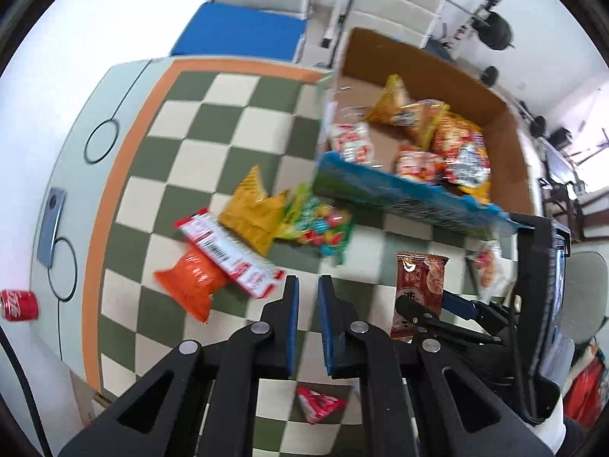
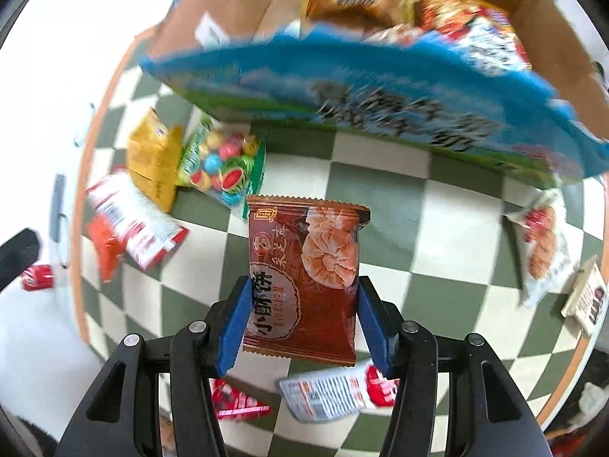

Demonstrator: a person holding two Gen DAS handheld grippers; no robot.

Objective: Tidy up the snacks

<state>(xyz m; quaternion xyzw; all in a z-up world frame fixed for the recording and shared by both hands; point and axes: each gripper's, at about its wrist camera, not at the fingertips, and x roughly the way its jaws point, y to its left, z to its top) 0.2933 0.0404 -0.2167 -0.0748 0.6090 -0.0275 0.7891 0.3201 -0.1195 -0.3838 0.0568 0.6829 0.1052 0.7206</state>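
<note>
My right gripper is shut on a brown pastry packet and holds it above the checkered mat, short of the cardboard box. The packet also shows in the left wrist view. The box holds several snack bags. My left gripper hangs over the mat with its jaws nearly closed and nothing between them. Loose snacks lie ahead of it: an orange bag, a red-white packet, a yellow bag and a candy bag.
A red packet lies on the mat under the left gripper. A white packet and a small card lie at the right. A cola can and a grey phone sit off the mat's left edge.
</note>
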